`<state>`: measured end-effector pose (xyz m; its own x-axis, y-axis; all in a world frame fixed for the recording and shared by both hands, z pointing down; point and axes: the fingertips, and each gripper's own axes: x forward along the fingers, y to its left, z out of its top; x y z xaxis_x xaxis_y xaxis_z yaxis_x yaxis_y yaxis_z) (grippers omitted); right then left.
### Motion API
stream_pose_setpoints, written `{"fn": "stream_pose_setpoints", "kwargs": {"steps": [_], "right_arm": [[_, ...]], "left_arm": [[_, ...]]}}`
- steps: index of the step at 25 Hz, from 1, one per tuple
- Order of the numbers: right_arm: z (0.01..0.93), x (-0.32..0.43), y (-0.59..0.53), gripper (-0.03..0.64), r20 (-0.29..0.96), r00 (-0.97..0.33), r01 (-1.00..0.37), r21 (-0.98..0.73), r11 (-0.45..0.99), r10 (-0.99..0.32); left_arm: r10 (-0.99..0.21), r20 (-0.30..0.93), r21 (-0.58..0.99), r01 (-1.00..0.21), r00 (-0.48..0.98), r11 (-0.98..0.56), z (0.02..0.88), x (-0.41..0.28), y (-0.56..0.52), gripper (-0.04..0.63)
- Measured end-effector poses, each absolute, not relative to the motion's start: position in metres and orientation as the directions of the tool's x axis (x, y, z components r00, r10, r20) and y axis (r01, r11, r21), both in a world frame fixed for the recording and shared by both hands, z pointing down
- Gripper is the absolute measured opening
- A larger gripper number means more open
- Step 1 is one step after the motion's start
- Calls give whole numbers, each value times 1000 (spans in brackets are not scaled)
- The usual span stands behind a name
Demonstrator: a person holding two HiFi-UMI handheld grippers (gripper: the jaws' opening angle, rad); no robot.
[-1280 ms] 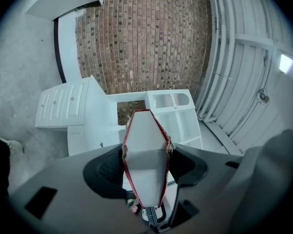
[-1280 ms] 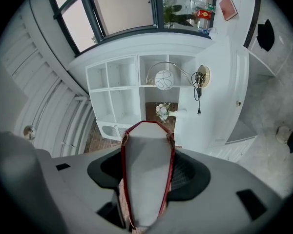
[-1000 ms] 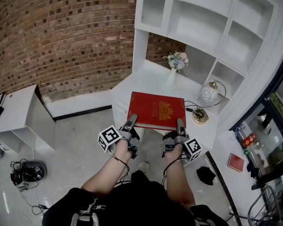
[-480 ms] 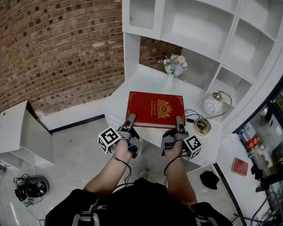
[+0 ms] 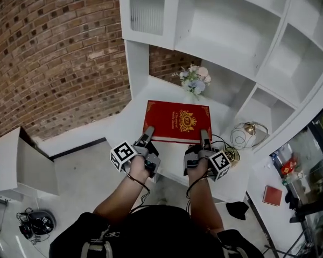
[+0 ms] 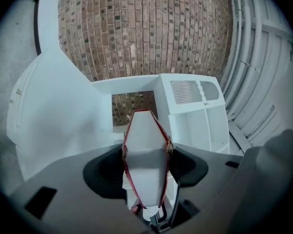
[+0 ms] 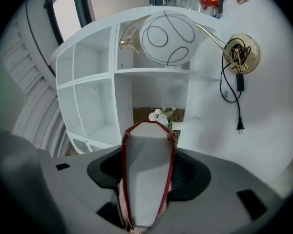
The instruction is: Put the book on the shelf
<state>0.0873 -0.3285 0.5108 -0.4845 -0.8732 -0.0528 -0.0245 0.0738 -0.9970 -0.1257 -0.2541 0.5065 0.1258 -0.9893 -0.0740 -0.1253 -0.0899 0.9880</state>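
Observation:
A red hardcover book (image 5: 177,121) with a gold crest is held flat in the air above the white desk (image 5: 140,104), in front of the white shelf unit (image 5: 220,31). My left gripper (image 5: 148,132) is shut on the book's near left edge, and my right gripper (image 5: 204,135) is shut on its near right edge. In the left gripper view the book's white page edge (image 6: 145,165) fills the gap between the jaws. The right gripper view shows the same page edge (image 7: 145,174) clamped between its jaws, with the shelf cubbies (image 7: 93,96) beyond.
A vase of flowers (image 5: 194,80) stands on the desk under the shelf. A round globe lamp (image 5: 246,135) with a brass base (image 5: 229,156) and a cable sits at the desk's right. A brick wall (image 5: 48,52) lies to the left. A small white cabinet (image 5: 21,165) stands on the floor.
The book and both grippers have stayed together while the view has moved nearer the shelf unit; the shelf now looms larger and the book sits higher over the desk.

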Motion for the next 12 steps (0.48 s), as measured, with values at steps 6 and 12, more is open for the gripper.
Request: {"fn": "stream_pose_setpoints", "kwargs": {"steps": [6,12], "right_arm": [[513,84,-371,260,-43,-468,-39,-997,69,-883],[506,98,-385,262,-59,-396,-92,-990,103,-916]], "left_arm": [[-986,-77,988,-119,148,-95,508,-132,-305,255],[-968,-101,989,-84,231,-123,511,-121,-335,256]]}}
